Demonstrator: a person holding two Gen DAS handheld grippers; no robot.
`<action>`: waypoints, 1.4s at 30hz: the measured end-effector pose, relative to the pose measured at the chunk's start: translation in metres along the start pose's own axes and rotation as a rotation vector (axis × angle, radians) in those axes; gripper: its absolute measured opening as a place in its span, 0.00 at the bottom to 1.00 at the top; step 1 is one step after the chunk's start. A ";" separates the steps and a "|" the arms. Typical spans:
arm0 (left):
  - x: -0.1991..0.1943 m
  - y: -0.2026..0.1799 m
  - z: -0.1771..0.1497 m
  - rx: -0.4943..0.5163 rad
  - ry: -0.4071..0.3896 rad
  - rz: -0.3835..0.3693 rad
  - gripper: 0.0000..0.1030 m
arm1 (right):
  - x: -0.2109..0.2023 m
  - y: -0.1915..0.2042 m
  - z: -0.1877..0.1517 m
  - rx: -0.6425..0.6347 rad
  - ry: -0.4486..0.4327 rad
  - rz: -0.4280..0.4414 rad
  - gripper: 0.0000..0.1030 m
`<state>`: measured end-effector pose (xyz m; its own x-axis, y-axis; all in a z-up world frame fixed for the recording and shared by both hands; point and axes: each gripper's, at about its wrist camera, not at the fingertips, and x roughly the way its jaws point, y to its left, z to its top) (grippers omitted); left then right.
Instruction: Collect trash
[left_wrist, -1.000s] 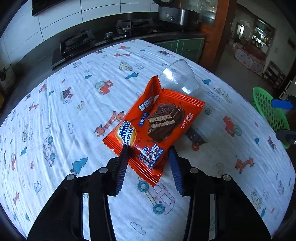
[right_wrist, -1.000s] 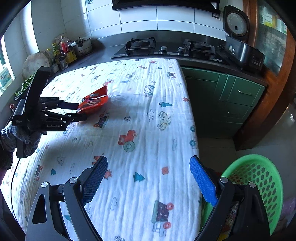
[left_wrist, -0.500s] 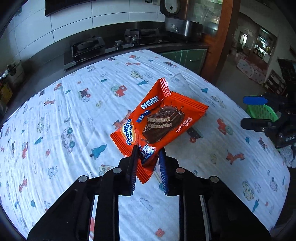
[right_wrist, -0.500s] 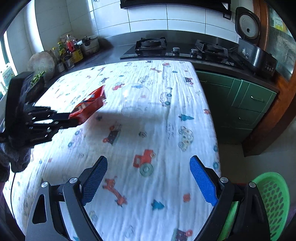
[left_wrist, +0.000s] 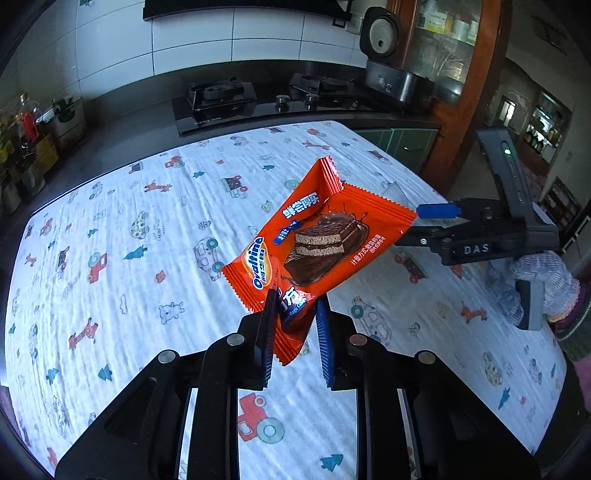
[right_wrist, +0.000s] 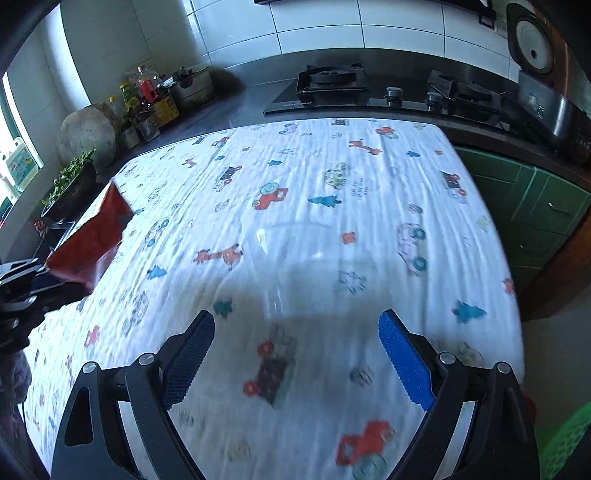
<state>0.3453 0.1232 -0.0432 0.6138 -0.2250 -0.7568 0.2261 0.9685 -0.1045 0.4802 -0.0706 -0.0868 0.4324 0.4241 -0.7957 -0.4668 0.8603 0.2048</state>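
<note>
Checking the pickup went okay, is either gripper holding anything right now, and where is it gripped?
The left gripper is shut on the orange snack wrapper, pinching its near bottom corner. The right gripper is open and holds nothing.

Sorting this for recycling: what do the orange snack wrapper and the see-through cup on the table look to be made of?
The orange wrapper looks like thin glossy plastic film: crimped serrated ends, printed face, sheen, creases where the left gripper pinches it. The clear cup, lying on the tablecloth, looks like thin transparent plastic: the print shows through and small highlights glint, though blur leaves that unsure.
</note>
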 end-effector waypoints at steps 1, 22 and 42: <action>0.000 0.001 0.000 -0.004 0.000 -0.001 0.19 | 0.006 0.000 0.004 0.004 0.004 -0.007 0.85; -0.017 -0.027 -0.008 0.007 -0.007 -0.053 0.18 | -0.038 -0.010 -0.022 0.069 -0.034 0.023 0.55; -0.042 -0.173 -0.027 0.157 -0.013 -0.230 0.18 | -0.199 -0.091 -0.172 0.236 -0.096 -0.186 0.56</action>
<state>0.2595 -0.0322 -0.0105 0.5424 -0.4398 -0.7159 0.4745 0.8635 -0.1710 0.3038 -0.2823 -0.0450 0.5698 0.2685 -0.7767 -0.1857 0.9628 0.1965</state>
